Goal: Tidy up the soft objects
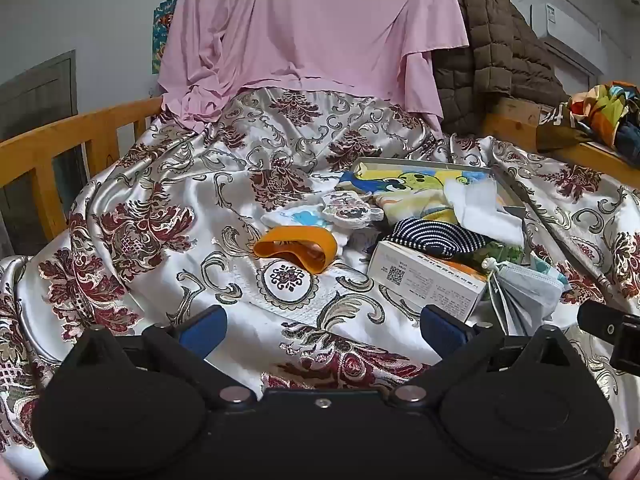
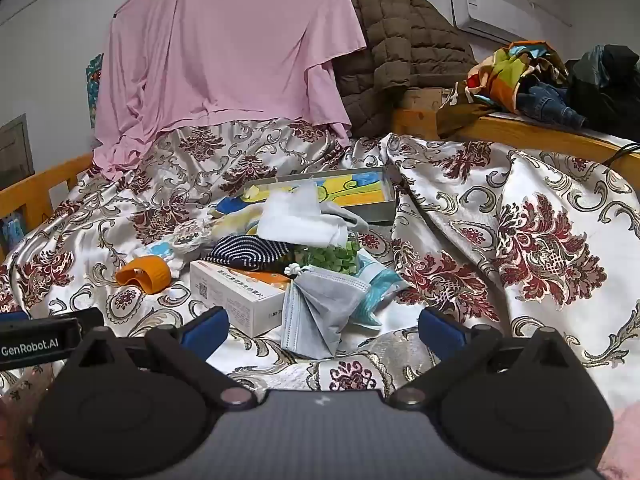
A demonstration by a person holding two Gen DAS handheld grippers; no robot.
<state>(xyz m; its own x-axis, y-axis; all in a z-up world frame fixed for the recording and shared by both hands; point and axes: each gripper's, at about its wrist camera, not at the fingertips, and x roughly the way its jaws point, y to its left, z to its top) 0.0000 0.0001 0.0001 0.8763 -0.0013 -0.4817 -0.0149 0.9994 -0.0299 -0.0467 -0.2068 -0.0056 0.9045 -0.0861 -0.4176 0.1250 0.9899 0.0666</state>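
A pile of soft things lies on the bed: an orange band (image 1: 296, 249) (image 2: 145, 274), a navy striped knit piece (image 1: 434, 236) (image 2: 248, 254), a grey face mask (image 1: 524, 292) (image 2: 318, 312), white cloth (image 1: 480, 204) (image 2: 300, 218), a green patterned item (image 2: 332, 258) and a round patterned pad (image 1: 348, 206). A grey tray (image 1: 508, 188) (image 2: 372, 210) holds a colourful cartoon cloth (image 1: 408, 184). My left gripper (image 1: 320, 326) is open and empty, short of the band. My right gripper (image 2: 322, 330) is open and empty, just before the mask.
A white medicine box (image 1: 424, 284) (image 2: 236, 296) lies among the pile. A pink sheet (image 1: 304, 32) and brown quilted jacket (image 2: 400, 40) hang behind. Wooden bed rails (image 1: 60, 148) (image 2: 520, 132) run along both sides; clothes (image 2: 520, 76) lie on the right rail.
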